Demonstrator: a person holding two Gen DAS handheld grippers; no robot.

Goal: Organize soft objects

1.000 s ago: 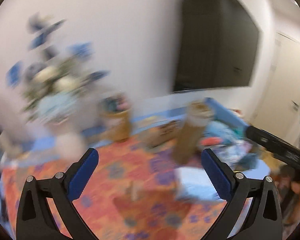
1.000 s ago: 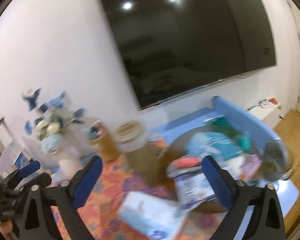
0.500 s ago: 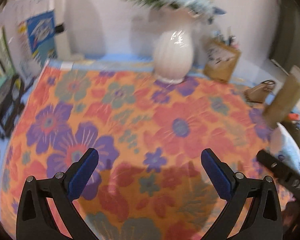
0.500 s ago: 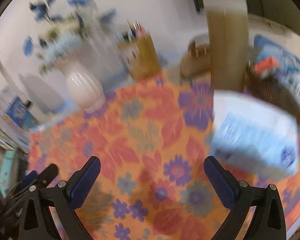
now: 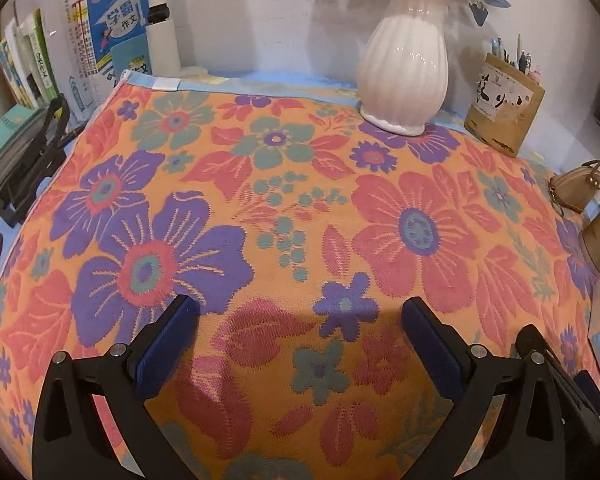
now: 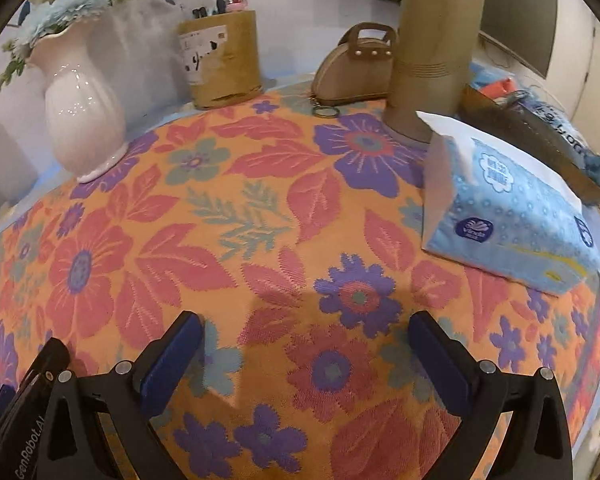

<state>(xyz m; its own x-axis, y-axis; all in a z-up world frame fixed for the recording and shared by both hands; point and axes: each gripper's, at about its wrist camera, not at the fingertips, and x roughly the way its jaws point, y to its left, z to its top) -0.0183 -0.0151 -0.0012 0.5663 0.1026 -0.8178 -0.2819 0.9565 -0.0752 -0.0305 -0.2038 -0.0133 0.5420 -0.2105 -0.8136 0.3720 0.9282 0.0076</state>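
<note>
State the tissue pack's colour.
Light blue tissue pack with white dots, clearest in the right wrist view.

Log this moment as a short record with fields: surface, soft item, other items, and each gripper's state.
surface: floral cloth spread flat over the table
soft item: blue tissue pack lying on the cloth's right side, a tissue sticking up
other items: white vase with flowers, pen holder, small tan purse, tall tan cylinder
left gripper: jaws open, empty, above the cloth
right gripper: jaws open, empty, pack ahead to its right

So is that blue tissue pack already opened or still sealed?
Opened. In the right wrist view, the tissue pack lies on the floral cloth with a white tissue sticking up from its top slot.
</note>
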